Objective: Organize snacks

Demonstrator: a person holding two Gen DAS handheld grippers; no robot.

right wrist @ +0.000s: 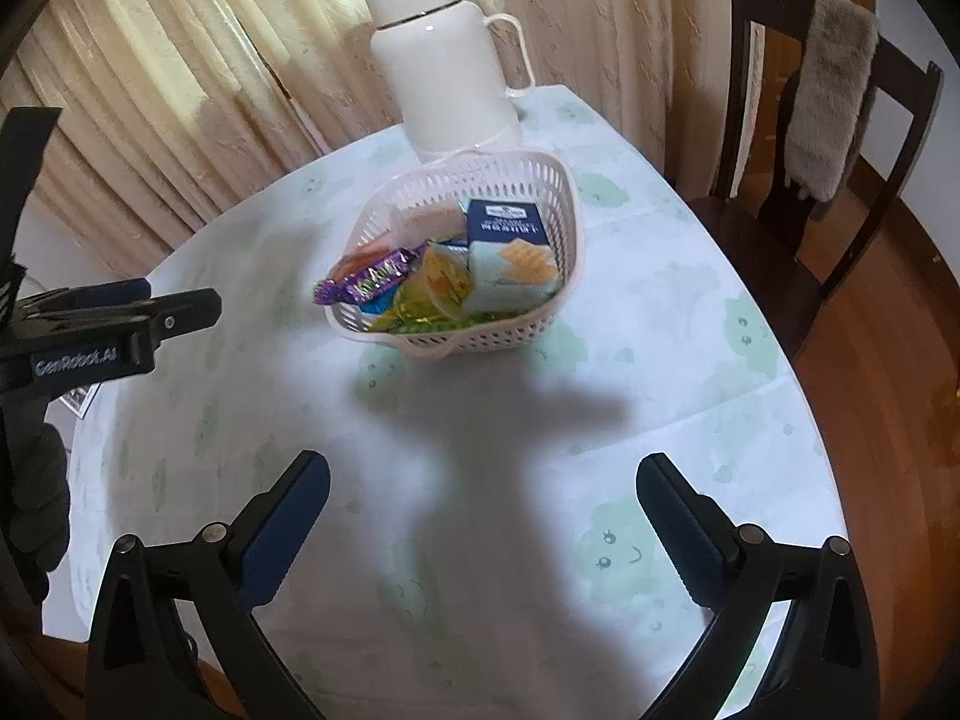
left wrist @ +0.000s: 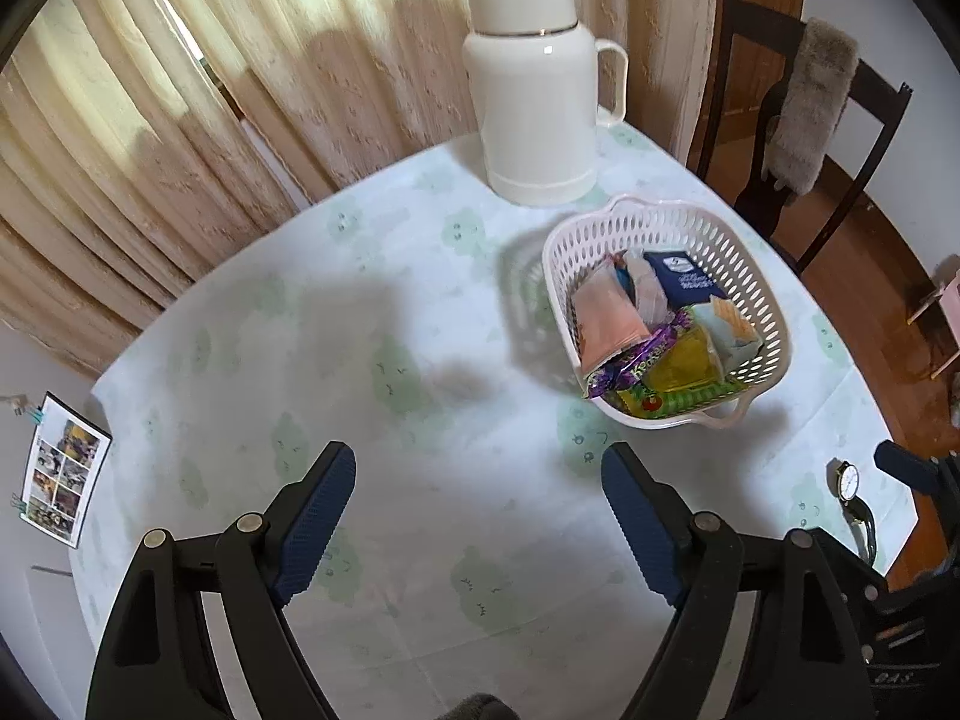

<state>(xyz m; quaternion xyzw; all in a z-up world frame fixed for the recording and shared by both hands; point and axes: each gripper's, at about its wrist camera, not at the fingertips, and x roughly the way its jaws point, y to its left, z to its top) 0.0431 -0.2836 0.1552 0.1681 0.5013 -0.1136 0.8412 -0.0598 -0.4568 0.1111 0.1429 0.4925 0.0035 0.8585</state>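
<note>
Big table (left wrist: 420, 312) with a cloud cloth. White jug (left wrist: 531, 84) at the back. Pink basket (left wrist: 750, 276) beside it, full of snacks (left wrist: 654, 324). Left gripper (left wrist: 477, 516) and right gripper (right wrist: 483, 525) wide open, holding nothing.

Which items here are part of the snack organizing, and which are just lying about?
Part of the job:
basket
snack packets
left gripper, open
right gripper, open

Lying about:
white flask
wristwatch
photo sheet
chair
</note>
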